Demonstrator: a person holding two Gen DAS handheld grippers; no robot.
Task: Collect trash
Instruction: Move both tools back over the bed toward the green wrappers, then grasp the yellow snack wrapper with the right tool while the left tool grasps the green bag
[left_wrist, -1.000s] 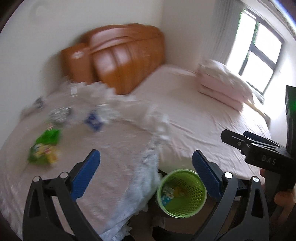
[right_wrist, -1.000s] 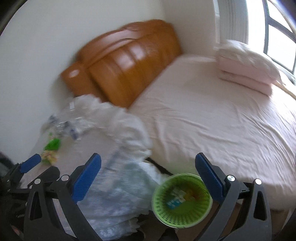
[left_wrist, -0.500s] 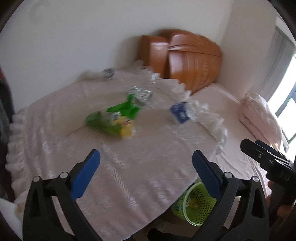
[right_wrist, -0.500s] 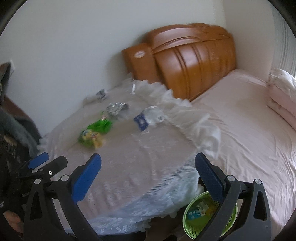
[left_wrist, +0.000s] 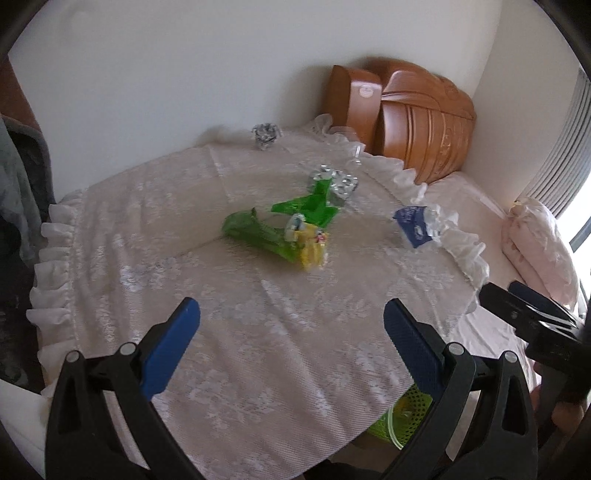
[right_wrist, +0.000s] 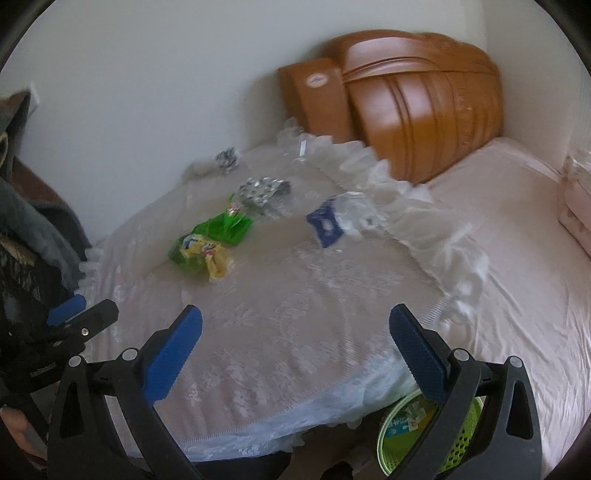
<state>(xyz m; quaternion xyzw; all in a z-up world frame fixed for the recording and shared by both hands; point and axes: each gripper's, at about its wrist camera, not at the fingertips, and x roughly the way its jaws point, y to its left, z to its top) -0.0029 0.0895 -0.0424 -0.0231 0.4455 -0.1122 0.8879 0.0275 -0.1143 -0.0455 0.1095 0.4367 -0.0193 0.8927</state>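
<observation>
Wrappers (left_wrist: 280, 236) lay mid-table (left_wrist: 258, 350); foil (left_wrist: 338, 182) behind them, a crushed bottle (left_wrist: 424, 225) to their right. A basket (right_wrist: 424, 435) stood below the table's near-right edge, beside the bed (right_wrist: 517, 240).

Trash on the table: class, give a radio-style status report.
Left tool and right tool both open, empty, short of the trash. Green wrapper, foil, blue-labelled bottle on tablecloth. Green basket below table edge. Path unobstructed.

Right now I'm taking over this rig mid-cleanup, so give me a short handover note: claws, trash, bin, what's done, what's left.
Left claw: open, empty, over the table.
Right claw: open, empty.
On the lace tablecloth: green wrappers, silver foil wrapper, blue-labelled crushed bottle, small crumpled piece by the wall.
Green bin: on the floor by the table's near right edge, some trash already inside.
Left: all table trash.
</observation>
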